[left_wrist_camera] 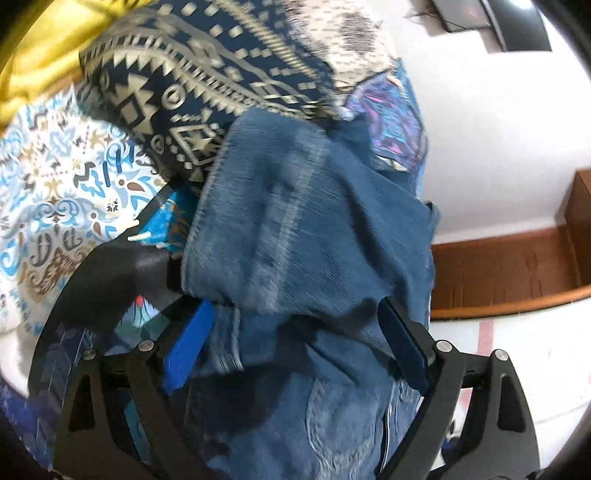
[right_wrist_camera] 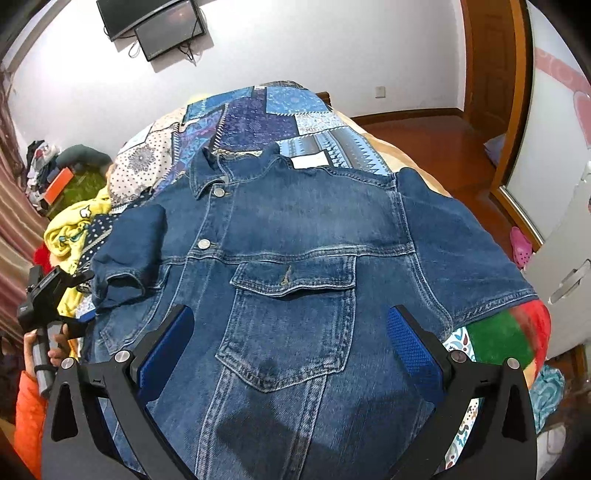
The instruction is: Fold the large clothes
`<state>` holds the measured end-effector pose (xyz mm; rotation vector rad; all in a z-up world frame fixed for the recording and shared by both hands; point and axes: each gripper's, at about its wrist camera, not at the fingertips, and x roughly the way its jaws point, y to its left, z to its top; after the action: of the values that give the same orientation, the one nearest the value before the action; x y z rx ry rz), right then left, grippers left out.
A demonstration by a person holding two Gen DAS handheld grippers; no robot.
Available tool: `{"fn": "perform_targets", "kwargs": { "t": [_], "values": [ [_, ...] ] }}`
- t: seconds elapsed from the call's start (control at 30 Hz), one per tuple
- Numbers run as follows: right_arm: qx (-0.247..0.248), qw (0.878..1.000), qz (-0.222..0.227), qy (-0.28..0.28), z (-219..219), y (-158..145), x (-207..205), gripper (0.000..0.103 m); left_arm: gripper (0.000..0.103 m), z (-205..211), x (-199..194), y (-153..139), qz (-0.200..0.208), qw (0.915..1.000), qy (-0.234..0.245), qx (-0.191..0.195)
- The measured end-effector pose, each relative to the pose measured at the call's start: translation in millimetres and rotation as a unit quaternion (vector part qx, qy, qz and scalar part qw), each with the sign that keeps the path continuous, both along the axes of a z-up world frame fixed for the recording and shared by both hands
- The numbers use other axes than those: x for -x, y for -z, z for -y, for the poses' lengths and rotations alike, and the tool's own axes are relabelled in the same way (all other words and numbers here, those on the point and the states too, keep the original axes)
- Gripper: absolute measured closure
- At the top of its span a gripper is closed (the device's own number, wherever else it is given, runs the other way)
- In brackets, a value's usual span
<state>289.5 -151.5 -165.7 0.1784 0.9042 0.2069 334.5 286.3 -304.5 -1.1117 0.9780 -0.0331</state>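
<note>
A blue denim short-sleeved jacket (right_wrist_camera: 295, 236) lies face up on the bed, collar at the far end. Its left sleeve (right_wrist_camera: 125, 258) is folded inward over the front; its right sleeve (right_wrist_camera: 465, 258) lies spread out. My right gripper (right_wrist_camera: 291, 343) is open and empty, hovering over the chest pocket (right_wrist_camera: 288, 332). My left gripper (left_wrist_camera: 295, 339) is open, with denim of the jacket (left_wrist_camera: 306, 229) bunched loosely between its blue pads (left_wrist_camera: 188, 350); the view is blurred. The left gripper's body (right_wrist_camera: 48, 295) shows at the jacket's left edge in the right wrist view.
The bed is covered by a blue patchwork quilt (right_wrist_camera: 280, 118). Yellow and patterned clothes (right_wrist_camera: 74, 229) pile at the bed's left side. A patterned navy cloth (left_wrist_camera: 192, 81) lies beyond the denim. A wooden door (right_wrist_camera: 491, 74), white cabinet (right_wrist_camera: 565, 258) and wall-mounted screen (right_wrist_camera: 155, 26) stand around.
</note>
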Motion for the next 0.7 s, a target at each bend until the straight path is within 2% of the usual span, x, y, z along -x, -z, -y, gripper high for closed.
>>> {"fn": "perform_targets", "kwargs": {
  "t": [0.1, 0.13, 0.17, 0.23, 0.3, 0.33, 0.37, 0.4, 0.43, 0.5, 0.7],
  "values": [
    [0.002, 1.0, -0.002, 0.0, -0.5, 1.6, -2.4, 0.0, 0.014, -6.2, -12.2, 13.4, 0.01, 0.9994, -0.009, 0.033],
    [0.002, 1.0, -0.003, 0.0, -0.9, 1.6, -3.0, 0.0, 0.018, -8.2, -15.6, 14.1, 0.013, 0.9989, -0.014, 0.042],
    [0.003, 1.0, -0.004, 0.0, -1.0, 1.9, -3.3, 0.0, 0.027, -10.5, -19.0, 12.9, 0.011, 0.9989, -0.019, 0.04],
    [0.002, 1.0, -0.005, -0.001, -1.6, 2.1, -2.7, 0.0, 0.043, -12.3, -24.9, 5.0, 0.004, 0.9998, -0.017, 0.007],
    [0.002, 1.0, -0.004, -0.003, -0.8, 1.1, -1.1, 0.0, 0.065, -11.7, -26.5, -5.8, 0.001, 0.9993, -0.013, -0.034],
    [0.002, 1.0, -0.002, -0.003, -0.6, 0.4, -0.4, 0.0, 0.07, -10.5, -26.9, -14.9, 0.002, 0.9979, -0.009, -0.064],
    [0.002, 1.0, 0.0, -0.004, -0.2, -0.4, 0.2, 0.0, 0.079, -7.4, -26.2, -28.3, 0.006, 0.9948, -0.003, -0.102],
    [0.002, 1.0, 0.003, -0.004, 1.4, -2.0, 2.2, 0.0, 0.083, -5.4, -24.0, -38.3, 0.012, 0.9917, 0.001, -0.128],
    [0.002, 1.0, 0.005, -0.003, 1.8, -3.0, 2.6, 0.0, 0.084, -0.6, -21.8, -55.8, 0.022, 0.9858, 0.004, -0.166],
    [-0.003, 1.0, 0.008, -0.003, 4.8, -4.9, 3.5, 0.0, 0.085, 8.1, -20.5, -87.0, 0.041, 0.9763, 0.009, -0.212],
    [-0.022, 1.0, 0.019, 0.006, 22.0, -9.7, 10.6, 0.0, 0.086, 51.2, -17.9, -184.9, 0.129, 0.9513, 0.033, -0.278]
  ]
}}
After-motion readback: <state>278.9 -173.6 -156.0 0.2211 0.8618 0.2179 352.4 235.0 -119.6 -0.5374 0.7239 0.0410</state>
